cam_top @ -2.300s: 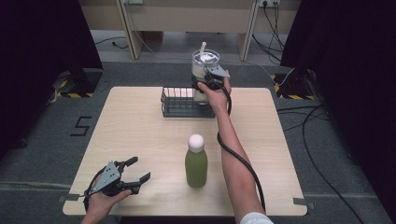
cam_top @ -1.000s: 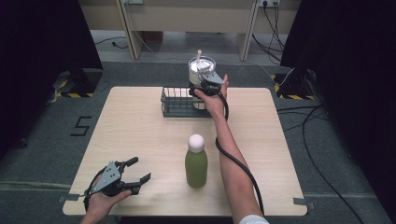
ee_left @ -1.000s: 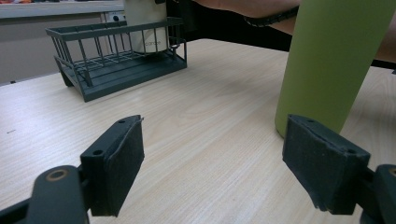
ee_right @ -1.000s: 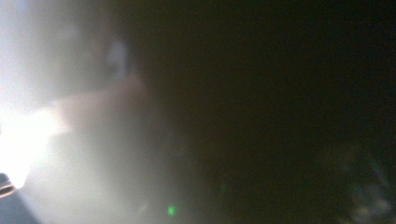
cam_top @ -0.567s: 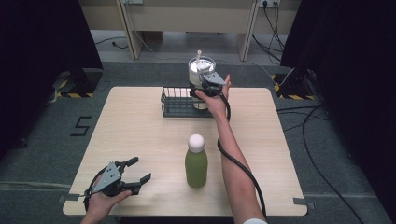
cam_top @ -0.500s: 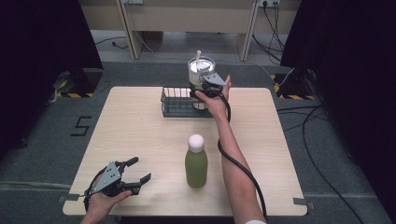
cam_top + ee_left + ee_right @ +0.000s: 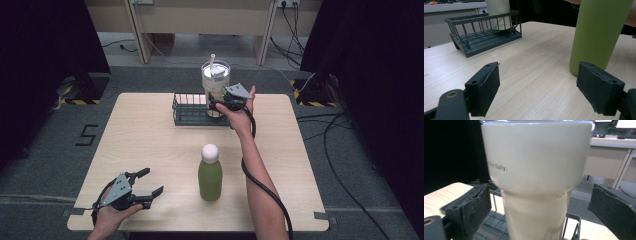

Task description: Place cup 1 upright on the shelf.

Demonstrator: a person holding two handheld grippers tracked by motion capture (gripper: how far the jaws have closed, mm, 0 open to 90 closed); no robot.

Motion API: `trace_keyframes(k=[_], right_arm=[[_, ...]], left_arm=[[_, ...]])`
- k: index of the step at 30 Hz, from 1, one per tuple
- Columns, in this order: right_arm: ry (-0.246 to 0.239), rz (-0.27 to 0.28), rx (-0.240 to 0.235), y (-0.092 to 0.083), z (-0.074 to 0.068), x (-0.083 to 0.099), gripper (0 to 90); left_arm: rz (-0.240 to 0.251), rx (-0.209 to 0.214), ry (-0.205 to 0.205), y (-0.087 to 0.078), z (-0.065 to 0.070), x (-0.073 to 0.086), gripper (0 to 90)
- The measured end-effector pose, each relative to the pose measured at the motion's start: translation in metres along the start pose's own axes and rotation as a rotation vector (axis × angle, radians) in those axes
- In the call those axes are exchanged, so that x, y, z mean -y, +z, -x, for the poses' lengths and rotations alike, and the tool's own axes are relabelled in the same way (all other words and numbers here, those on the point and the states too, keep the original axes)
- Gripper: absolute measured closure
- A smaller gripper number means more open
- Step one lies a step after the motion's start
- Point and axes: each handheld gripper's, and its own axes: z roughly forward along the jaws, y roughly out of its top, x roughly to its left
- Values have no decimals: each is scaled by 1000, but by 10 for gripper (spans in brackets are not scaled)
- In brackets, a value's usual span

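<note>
A cream tumbler (image 7: 215, 80) (image 7: 536, 170) with a straw stands upright in the right end of a dark wire basket (image 7: 187, 107) (image 7: 484, 35) at the table's far middle. My right gripper (image 7: 216, 104) (image 7: 541, 212) hovers just in front of it. Its jaws stand wide on either side of the tumbler's narrow lower part without touching, and have just been closing a little. A green bottle (image 7: 210, 175) (image 7: 599, 32) with a white cap stands at the front middle. At the front left, my left gripper (image 7: 152, 181) (image 7: 542, 87) is open with nothing between its jaws, which have just been opening.
The light wooden table (image 7: 150, 140) has bare room on its left half and along its right side. A black cable (image 7: 260, 185) trails along the right forearm. Desks and floor cables lie beyond the table's far edge.
The right gripper has let go of the tumbler, now standing in the basket, and has drawn back a little toward the near right. The left gripper has kept its place.
</note>
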Motion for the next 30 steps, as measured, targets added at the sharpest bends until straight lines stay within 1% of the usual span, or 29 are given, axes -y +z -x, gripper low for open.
trace_keyframes(k=[2, 4, 5, 6, 8, 14, 20, 24, 30], right_arm=[[1, 0, -2, -2, 0, 0, 51], [10, -5, -14, -8, 1, 2, 63], [16, -9, -13, -11, 2, 3, 73], [8, -11, -8, -14, 3, 3, 86], [12, -13, -7, -19, 6, 5, 101], [9, -20, 4, -35, 13, 7, 112], [23, -21, 7, -52, 18, 12, 121], [15, -27, 23, -65, 23, 18, 125], [30, -28, 55, -87, 32, 28, 130]], left_arm=[[-2, 3, 6, 0, 1, 0, 182], [-1, 4, 9, 1, 2, -1, 180], [-1, 5, 11, 1, 3, -1, 177], [-2, 6, 14, 2, 3, -1, 176], [-2, 8, 18, 2, 4, -2, 173], [1, 15, 25, 4, 7, -3, 163], [5, 20, 30, 7, 10, -6, 154], [11, 26, 30, 9, 12, -9, 150], [30, 37, 36, 12, 15, -19, 146]])
